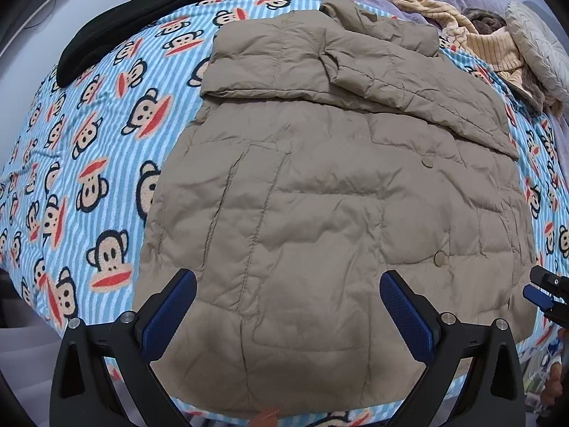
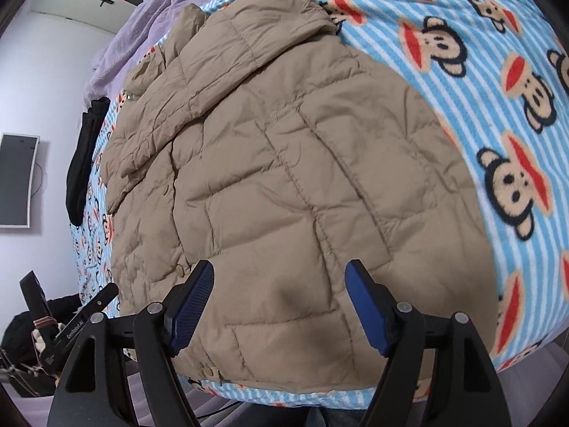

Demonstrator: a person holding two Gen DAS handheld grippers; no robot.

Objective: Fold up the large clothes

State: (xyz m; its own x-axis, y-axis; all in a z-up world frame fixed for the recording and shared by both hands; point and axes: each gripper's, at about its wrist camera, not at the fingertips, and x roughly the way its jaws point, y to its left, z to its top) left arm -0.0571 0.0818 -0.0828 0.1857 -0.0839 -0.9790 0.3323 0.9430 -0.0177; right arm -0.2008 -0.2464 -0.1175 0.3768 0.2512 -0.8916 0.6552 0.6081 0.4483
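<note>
A tan quilted puffer jacket point(image 1: 320, 195) lies flat on the bed, front up, with both sleeves folded across its chest. It also fills the right wrist view point(image 2: 277, 178). My left gripper point(image 1: 288, 281) is open and empty, just above the jacket's hem on its left half. My right gripper point(image 2: 281, 274) is open and empty over the hem on the right half. The right gripper's tip also shows at the right edge of the left wrist view point(image 1: 544, 295). The left gripper's body shows at the lower left of the right wrist view point(image 2: 71, 323).
The bed carries a blue striped monkey-print blanket point(image 1: 89, 149). A black folded garment point(image 1: 131, 17) lies at its far left. A beige striped garment point(image 1: 480, 35) and a grey cushion point(image 1: 540, 46) lie at the far right. A monitor point(image 2: 17, 181) hangs on the wall.
</note>
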